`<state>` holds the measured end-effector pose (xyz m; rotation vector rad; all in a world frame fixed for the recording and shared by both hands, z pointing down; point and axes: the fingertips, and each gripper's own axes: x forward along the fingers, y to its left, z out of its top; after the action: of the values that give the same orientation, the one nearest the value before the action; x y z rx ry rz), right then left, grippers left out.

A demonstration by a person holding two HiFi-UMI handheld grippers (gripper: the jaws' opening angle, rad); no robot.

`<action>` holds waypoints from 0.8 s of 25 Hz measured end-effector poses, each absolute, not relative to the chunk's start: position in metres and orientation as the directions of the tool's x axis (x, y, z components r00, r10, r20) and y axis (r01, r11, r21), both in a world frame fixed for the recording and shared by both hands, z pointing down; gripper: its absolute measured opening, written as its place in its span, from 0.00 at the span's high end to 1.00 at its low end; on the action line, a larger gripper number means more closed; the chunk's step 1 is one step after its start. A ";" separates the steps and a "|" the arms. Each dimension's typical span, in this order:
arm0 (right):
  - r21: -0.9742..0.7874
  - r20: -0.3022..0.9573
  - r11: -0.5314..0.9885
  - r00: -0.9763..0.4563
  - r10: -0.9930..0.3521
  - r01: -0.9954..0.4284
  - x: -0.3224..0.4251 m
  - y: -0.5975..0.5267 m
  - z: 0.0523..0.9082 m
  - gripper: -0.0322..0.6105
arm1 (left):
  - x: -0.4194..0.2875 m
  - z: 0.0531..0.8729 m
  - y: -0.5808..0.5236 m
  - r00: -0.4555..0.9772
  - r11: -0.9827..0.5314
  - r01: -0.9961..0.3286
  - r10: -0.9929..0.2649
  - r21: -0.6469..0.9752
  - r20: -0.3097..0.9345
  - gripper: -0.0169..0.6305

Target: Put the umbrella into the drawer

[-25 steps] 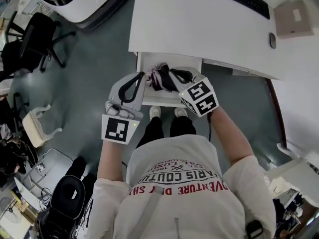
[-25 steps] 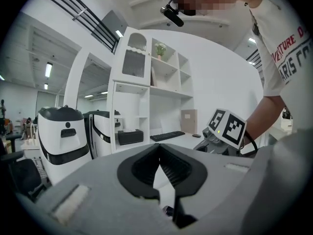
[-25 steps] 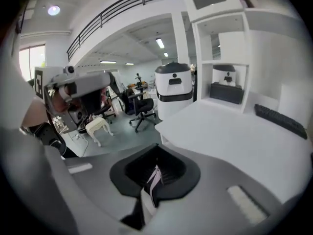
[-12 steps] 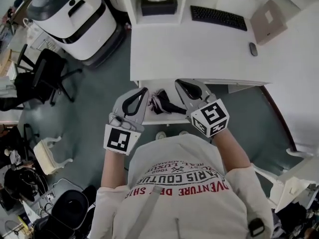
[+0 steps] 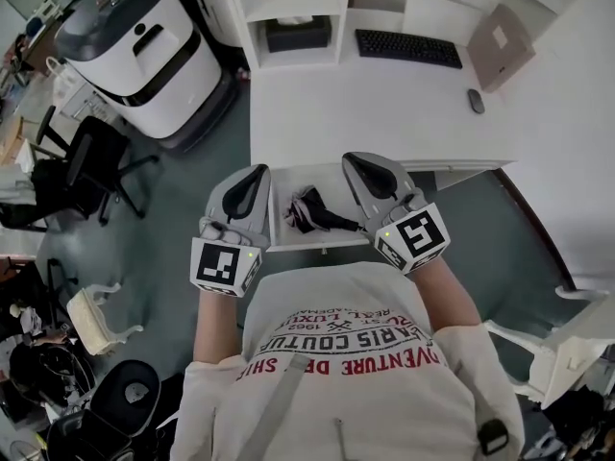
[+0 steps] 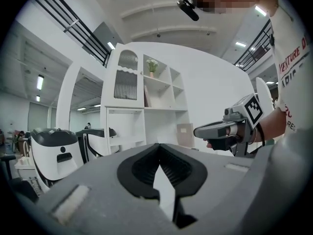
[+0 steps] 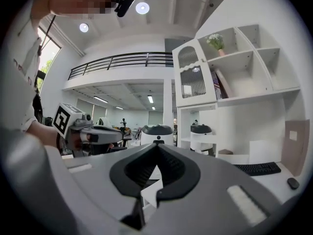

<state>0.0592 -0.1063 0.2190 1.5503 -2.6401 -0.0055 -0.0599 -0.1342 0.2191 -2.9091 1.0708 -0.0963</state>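
The folded dark umbrella [image 5: 309,209], with a pale pink patch, lies inside the open white drawer [image 5: 273,221] under the desk's front edge. In the head view my left gripper [image 5: 258,171] is held level above the drawer's left side, shut and empty. My right gripper [image 5: 354,159] is level above the drawer's right side, also shut with nothing in it. Neither touches the umbrella. The left gripper view shows its own closed jaws [image 6: 157,146] and the right gripper [image 6: 215,130] beside it. In the right gripper view the jaws [image 7: 157,146] meet, with the left gripper [image 7: 105,135] alongside.
The white desk [image 5: 384,113] carries a black keyboard [image 5: 408,48], a mouse [image 5: 476,101] and a brown pad [image 5: 500,35]. A white shelf unit [image 5: 293,17] stands at its back left. A big white machine [image 5: 144,46] and a black chair [image 5: 91,166] stand to the left.
Both grippers have risen from the drawer, where the right one was close over the umbrella. The umbrella stays lying in the drawer. The head view has lifted and shows more of the desk.
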 end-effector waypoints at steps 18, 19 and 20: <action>0.010 0.080 0.470 -0.468 -0.880 -0.883 0.048 -0.104 0.227 0.95 | -0.068 0.214 -0.125 0.752 -0.752 -0.656 -0.658 -0.061 0.030 0.96; 0.010 0.079 0.467 -0.465 -0.882 -0.884 0.048 -0.105 0.227 0.95 | -0.069 0.214 -0.125 0.751 -0.752 -0.657 -0.659 -0.060 0.031 0.96; 0.008 0.079 0.465 -0.463 -0.883 -0.885 0.049 -0.105 0.226 0.95 | -0.069 0.214 -0.125 0.751 -0.751 -0.658 -0.660 -0.060 0.031 0.96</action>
<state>0.0486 -0.1046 0.2265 1.5883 -2.6264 0.0518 -0.0687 -0.1251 0.2136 -2.8968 1.0908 -0.0774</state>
